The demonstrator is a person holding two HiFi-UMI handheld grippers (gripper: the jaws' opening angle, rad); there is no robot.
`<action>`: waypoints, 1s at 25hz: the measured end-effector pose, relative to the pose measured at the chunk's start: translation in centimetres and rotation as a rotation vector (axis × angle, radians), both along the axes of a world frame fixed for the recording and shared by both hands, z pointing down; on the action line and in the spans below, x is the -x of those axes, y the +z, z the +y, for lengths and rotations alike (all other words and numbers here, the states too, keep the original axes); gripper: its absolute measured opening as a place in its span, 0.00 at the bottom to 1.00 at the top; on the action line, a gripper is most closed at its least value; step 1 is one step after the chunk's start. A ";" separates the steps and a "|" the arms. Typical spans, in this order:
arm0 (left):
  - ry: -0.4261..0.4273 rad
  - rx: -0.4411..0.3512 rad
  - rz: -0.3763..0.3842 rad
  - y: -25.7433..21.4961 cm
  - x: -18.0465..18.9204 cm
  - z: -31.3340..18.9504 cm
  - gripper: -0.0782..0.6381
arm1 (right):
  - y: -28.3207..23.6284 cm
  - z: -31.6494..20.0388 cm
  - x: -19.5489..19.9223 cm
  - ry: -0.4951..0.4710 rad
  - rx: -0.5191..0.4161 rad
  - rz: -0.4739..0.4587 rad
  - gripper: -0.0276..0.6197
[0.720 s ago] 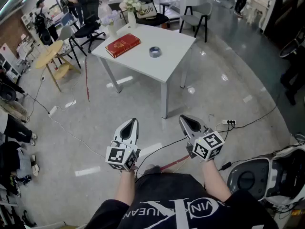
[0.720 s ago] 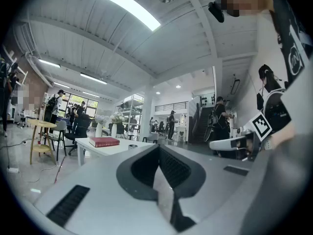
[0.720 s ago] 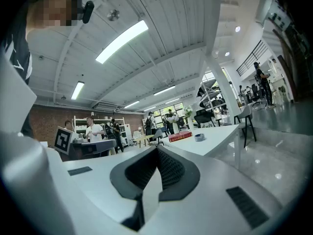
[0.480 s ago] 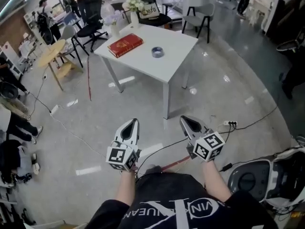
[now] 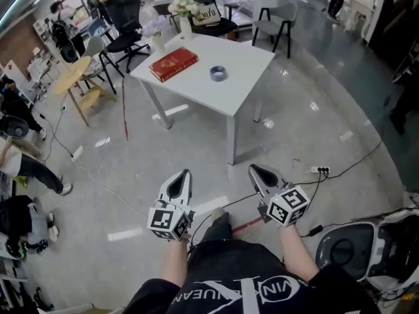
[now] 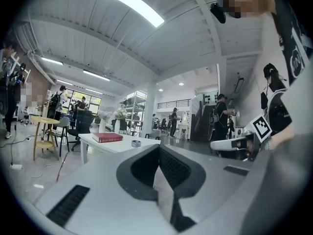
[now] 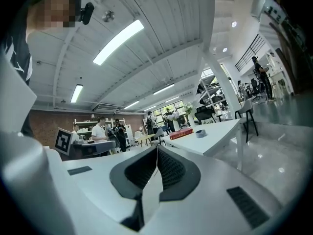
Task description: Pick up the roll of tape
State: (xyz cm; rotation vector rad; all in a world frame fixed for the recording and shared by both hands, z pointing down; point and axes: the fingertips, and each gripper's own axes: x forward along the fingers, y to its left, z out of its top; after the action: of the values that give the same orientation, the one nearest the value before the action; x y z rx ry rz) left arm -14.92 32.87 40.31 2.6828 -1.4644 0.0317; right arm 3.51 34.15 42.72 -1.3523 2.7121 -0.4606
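The roll of tape (image 5: 218,73) lay near the middle of the white table (image 5: 237,87), far ahead. The left gripper (image 5: 184,174) and right gripper (image 5: 255,169) were both closed and empty. Arriving closed, they would likely shove the roll toward the table's edge.

Low in the frame, the left gripper (image 5: 181,181) and right gripper (image 5: 260,173) point level, side by side, jaws together, empty.

Tape roll (image 5: 218,74) on table (image 5: 243,89), R of book (image 5: 173,64); vase (image 5: 186,27) behind book at table's far edge.
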 end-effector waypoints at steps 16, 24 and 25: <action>0.023 0.036 0.026 1.7 -0.4 -12.6 0.11 | 1.4 -12.3 -1.4 0.042 0.063 -0.072 0.23; 0.001 0.057 0.032 3.1 1.4 -19.4 0.11 | 2.9 -18.8 -0.2 0.038 0.101 -0.100 0.23; 0.000 0.057 0.034 3.3 1.6 -20.3 0.11 | 3.1 -19.6 -0.1 0.039 0.102 -0.098 0.23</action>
State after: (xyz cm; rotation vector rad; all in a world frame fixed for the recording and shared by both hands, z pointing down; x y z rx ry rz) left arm -16.47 12.58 43.57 2.6255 -1.4309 0.0267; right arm 3.64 14.52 45.78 -1.3654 2.6119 -0.6521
